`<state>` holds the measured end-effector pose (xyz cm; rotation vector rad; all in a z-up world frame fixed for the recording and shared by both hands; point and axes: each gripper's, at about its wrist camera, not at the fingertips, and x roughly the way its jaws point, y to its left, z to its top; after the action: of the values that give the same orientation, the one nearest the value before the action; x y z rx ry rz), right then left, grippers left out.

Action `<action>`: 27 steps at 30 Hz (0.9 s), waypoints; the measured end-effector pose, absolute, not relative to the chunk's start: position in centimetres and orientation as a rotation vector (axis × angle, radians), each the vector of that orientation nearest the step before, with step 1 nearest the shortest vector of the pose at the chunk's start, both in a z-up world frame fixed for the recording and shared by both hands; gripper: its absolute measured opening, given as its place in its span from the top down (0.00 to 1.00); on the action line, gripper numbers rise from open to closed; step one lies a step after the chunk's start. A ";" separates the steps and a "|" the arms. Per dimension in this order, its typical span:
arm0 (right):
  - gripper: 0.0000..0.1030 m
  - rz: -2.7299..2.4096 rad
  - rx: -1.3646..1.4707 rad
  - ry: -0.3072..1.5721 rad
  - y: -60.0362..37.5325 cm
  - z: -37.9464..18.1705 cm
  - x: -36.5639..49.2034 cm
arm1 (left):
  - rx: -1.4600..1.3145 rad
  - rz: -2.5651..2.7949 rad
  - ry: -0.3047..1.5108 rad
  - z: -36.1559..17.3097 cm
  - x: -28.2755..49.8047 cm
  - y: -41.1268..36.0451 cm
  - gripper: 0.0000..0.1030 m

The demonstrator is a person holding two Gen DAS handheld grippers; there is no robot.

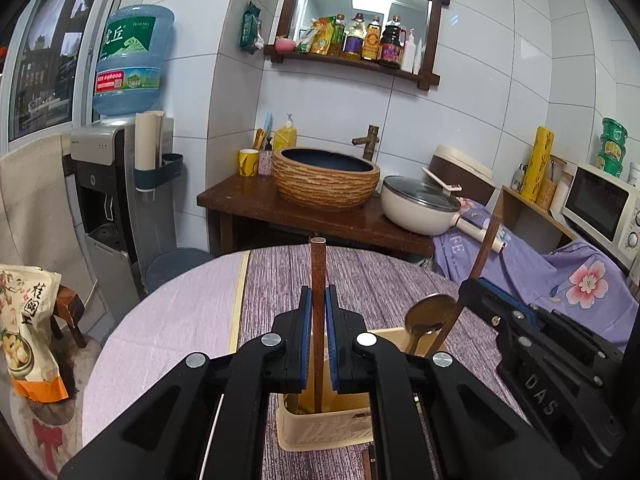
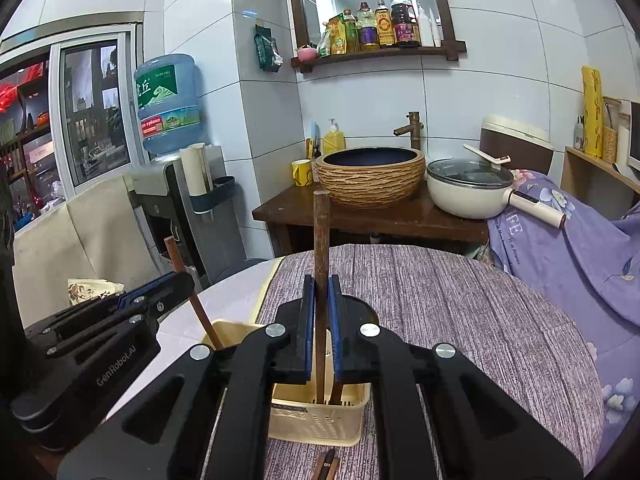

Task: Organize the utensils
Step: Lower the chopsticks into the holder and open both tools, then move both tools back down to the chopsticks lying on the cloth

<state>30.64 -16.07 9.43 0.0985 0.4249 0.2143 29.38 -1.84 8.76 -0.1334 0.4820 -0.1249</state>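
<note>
1. Left wrist view, at 9 o'clock: a printed bag [image 1: 24, 320] stands beside the round table [image 1: 160, 320].
2. At 6 o'clock, the left gripper [image 1: 319, 344] is closed tight on a brown chopstick [image 1: 318, 280]. The stick is upright between the blue pads [image 1: 306, 340]. Its lower end is inside the cream basket [image 1: 324, 428].
3. The basket stands on the table, directly under the left gripper. A metal spoon [image 1: 430, 312] stands in it at 4 o'clock, bowl end up.
4. At 3 o'clock the right gripper [image 1: 470, 284] is closed on a second chopstick [image 1: 486, 248]. This stick is tilted, with the top leaning to the right and the lower end going into the basket.
5. Right wrist view, at 9 o'clock: the left gripper [image 2: 178, 280] holds its stick [image 2: 174, 252], tilted here, and the lower end enters the basket [image 2: 316, 420] at its left corner.
6. At 6 o'clock, the right gripper [image 2: 322, 340] is closed on its chopstick [image 2: 321, 232], upright between the pads [image 2: 308, 336]. The lower end is inside the basket, beside another brown handle [image 2: 336, 394].
7. At the bottom edge, two more dark sticks [image 2: 326, 466] lie on the table, just in front of the basket.
8. At 12 o'clock in both views, a bowl sink [image 1: 326, 178] sits on a counter behind the table.
</note>
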 end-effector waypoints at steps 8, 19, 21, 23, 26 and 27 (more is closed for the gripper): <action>0.82 0.202 0.102 0.430 -16.5 9.0 30.4 | -0.134 -0.121 0.469 8.5 29.2 -1.5 0.75; 0.48 0.156 0.072 0.349 -17.9 9.1 25.7 | -0.145 -0.083 0.406 8.6 24.3 0.5 0.25; 0.48 0.157 0.066 0.376 -18.1 8.4 24.8 | -0.133 -0.074 0.433 7.8 23.6 0.8 0.24; 0.48 0.158 0.055 0.411 -18.0 7.4 24.0 | -0.138 -0.081 0.472 6.7 22.8 1.2 0.24; 0.48 0.168 0.036 0.466 -17.6 5.8 23.2 | -0.135 -0.064 0.527 4.8 22.0 1.6 0.24; 0.48 0.168 0.032 0.487 -17.5 5.1 22.8 | -0.133 -0.067 0.552 3.8 21.7 1.6 0.24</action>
<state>22.82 -17.48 5.07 0.0319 0.4868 0.1682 21.69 1.63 3.84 -0.1332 0.5519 -0.0672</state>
